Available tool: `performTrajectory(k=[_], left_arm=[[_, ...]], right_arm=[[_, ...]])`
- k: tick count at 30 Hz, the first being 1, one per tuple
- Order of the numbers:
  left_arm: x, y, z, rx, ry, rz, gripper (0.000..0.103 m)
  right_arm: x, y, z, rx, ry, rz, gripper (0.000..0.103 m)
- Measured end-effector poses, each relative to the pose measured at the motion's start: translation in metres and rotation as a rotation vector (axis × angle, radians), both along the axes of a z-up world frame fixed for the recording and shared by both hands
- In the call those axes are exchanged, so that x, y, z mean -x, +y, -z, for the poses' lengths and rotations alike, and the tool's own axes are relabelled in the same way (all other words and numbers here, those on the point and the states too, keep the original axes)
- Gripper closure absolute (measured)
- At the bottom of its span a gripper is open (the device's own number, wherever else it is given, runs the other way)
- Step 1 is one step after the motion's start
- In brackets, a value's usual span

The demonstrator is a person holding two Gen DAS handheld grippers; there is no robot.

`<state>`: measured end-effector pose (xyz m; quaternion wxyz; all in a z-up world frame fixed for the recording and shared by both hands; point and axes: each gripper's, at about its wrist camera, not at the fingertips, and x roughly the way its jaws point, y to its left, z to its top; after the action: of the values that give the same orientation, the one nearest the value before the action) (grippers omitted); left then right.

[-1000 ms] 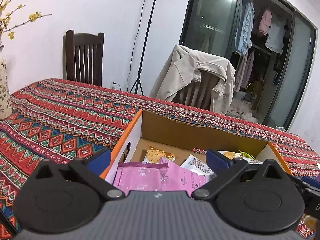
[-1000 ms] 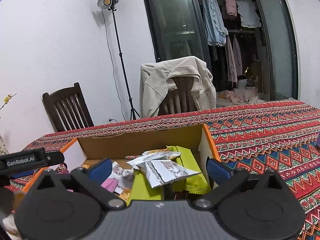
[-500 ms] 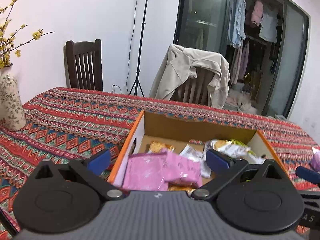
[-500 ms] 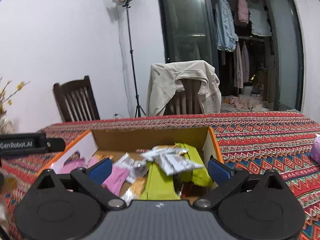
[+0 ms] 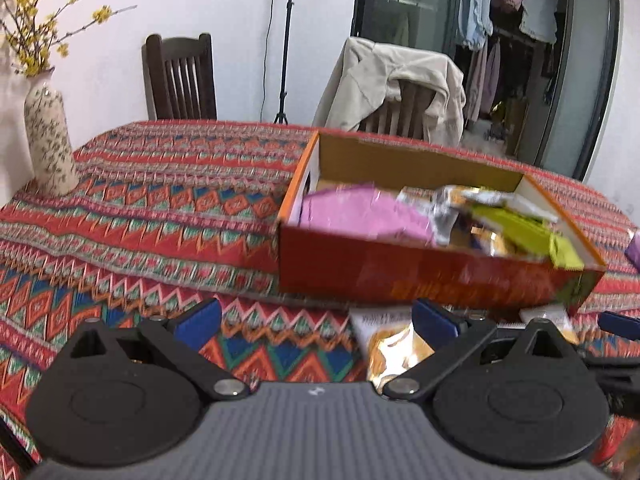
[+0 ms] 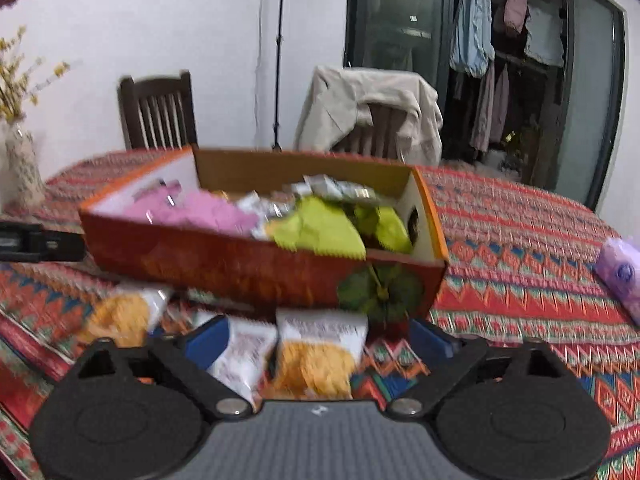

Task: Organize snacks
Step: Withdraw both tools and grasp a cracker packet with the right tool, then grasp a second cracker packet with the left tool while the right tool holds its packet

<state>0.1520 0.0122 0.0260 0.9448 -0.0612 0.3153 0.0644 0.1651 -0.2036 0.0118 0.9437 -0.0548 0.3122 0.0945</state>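
An open orange box sits on the patterned tablecloth, already holding a loose heap of snacks: pink packets at one end and lime-green packets at the other, with silver wrappers between. It probably serves as the collecting bin, which is why the packets lie in it unsorted. Several snack packets remain outside, on the cloth just in front of its near wall. The right gripper points down at two of them, a white-and-orange packet and a paler one beside it; its jaws are closing with these packets between the fingers, though no pad presses on them yet. The left gripper is spread wide and empty over bare cloth, with another orange packet by its right finger, likely its next pick.
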Motion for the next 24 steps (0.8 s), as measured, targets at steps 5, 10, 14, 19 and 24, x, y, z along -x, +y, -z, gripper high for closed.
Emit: performTrajectory(k=[5,10,14,19,24], left_arm=[[0.002,-0.003,0.009,-0.010,0.032,0.004,0.000],[-0.008,-0.012,0.016,-0.017,0.068,0.013,0.000],[-0.026,-0.024,0.025,-0.030,0.112,0.016,0.000],[-0.040,-0.039,0.035,-0.061,0.131,0.017,0.000],[-0.032,-0.045,0.030,-0.028,0.109,0.098,0.048]], right_arm=[[-0.010,-0.010,0.022,-0.061,0.061,0.003,0.057],[0.001,-0.026,0.014,-0.137,0.016,0.009,0.064],[0.008,-0.049,0.002,-0.184,-0.022,0.021,0.064],[0.017,-0.070,-0.012,-0.194,-0.056,0.029,0.064],[0.024,-0.075,-0.022,-0.201,-0.087,0.009,0.064]])
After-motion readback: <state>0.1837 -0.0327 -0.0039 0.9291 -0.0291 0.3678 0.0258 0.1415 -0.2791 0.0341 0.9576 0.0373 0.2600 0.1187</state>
